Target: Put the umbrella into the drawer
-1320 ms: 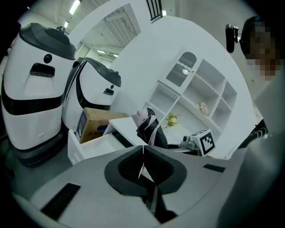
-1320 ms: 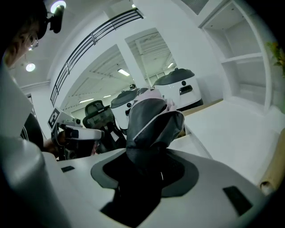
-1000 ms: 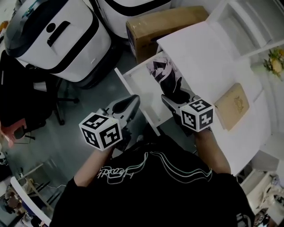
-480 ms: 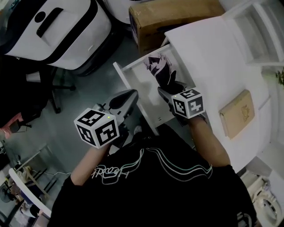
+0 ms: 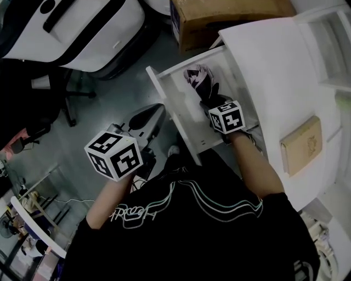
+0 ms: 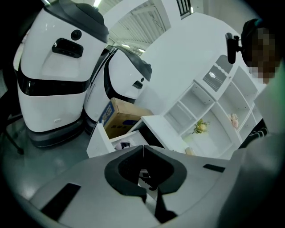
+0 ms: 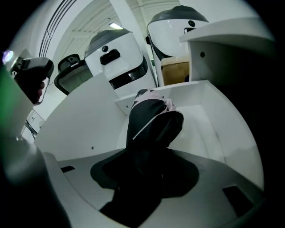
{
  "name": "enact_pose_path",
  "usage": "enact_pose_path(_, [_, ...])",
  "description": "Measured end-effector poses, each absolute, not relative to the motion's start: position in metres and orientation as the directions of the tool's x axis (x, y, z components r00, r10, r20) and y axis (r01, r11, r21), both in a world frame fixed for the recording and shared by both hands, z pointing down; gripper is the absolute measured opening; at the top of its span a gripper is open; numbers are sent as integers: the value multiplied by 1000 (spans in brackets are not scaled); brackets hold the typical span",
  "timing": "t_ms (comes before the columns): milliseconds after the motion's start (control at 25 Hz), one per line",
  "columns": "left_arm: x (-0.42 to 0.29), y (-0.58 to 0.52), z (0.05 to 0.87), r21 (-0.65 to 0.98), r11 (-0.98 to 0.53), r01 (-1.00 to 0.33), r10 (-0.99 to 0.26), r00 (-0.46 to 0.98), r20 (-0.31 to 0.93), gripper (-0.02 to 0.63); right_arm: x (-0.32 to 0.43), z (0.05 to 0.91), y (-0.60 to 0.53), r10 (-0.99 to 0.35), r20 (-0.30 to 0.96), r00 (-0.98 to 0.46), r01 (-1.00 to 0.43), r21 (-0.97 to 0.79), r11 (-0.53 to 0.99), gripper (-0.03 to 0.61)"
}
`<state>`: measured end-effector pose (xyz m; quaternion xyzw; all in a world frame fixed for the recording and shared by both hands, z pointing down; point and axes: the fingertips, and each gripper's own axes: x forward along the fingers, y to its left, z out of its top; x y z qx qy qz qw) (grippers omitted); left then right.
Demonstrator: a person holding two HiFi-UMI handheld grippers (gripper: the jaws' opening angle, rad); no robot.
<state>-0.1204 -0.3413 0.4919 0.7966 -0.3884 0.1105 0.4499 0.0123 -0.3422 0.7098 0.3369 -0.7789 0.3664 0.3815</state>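
The folded umbrella (image 5: 197, 82), black with a pale patterned end, lies lengthwise inside the open white drawer (image 5: 164, 104). My right gripper (image 5: 211, 102) reaches down into the drawer and is shut on the umbrella's near end. In the right gripper view the umbrella (image 7: 153, 120) runs from between the jaws of the right gripper (image 7: 147, 164) toward the drawer's (image 7: 202, 116) far wall. My left gripper (image 5: 149, 113) hangs over the floor left of the drawer front. In the left gripper view the left gripper (image 6: 143, 148) has its jaw tips meeting, with nothing held, and the drawer (image 6: 99, 141) shows beyond it.
The drawer belongs to a white desk (image 5: 274, 66) that bears a tan notebook (image 5: 300, 144). A cardboard box (image 5: 230, 13) stands behind the drawer. Large white robot bodies (image 5: 82, 27) and a black chair (image 5: 33, 93) stand on the grey floor to the left.
My right gripper has sunk with the umbrella from above the drawer's front down into the drawer. My left gripper has dropped a little and stays shut.
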Motion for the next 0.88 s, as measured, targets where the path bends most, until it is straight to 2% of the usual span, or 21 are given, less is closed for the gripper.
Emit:
enact_pose_path(280, [-129,-338,503,634,-260,-729,-526,657,540,23,16,745,-340,-248,879,-407,-850,-265,456,222])
enact_pose_path(600, [-140,-331,506,628,-242,-740,-536,641,549,23,14,760,-338,-264,907,-329,-847,-160,506,227])
enact_pose_path(880, [-145,-320,499,624,-242,-743,-545,637,546,23,14,762,-335,-241,918,-315,-850,-160,503,233])
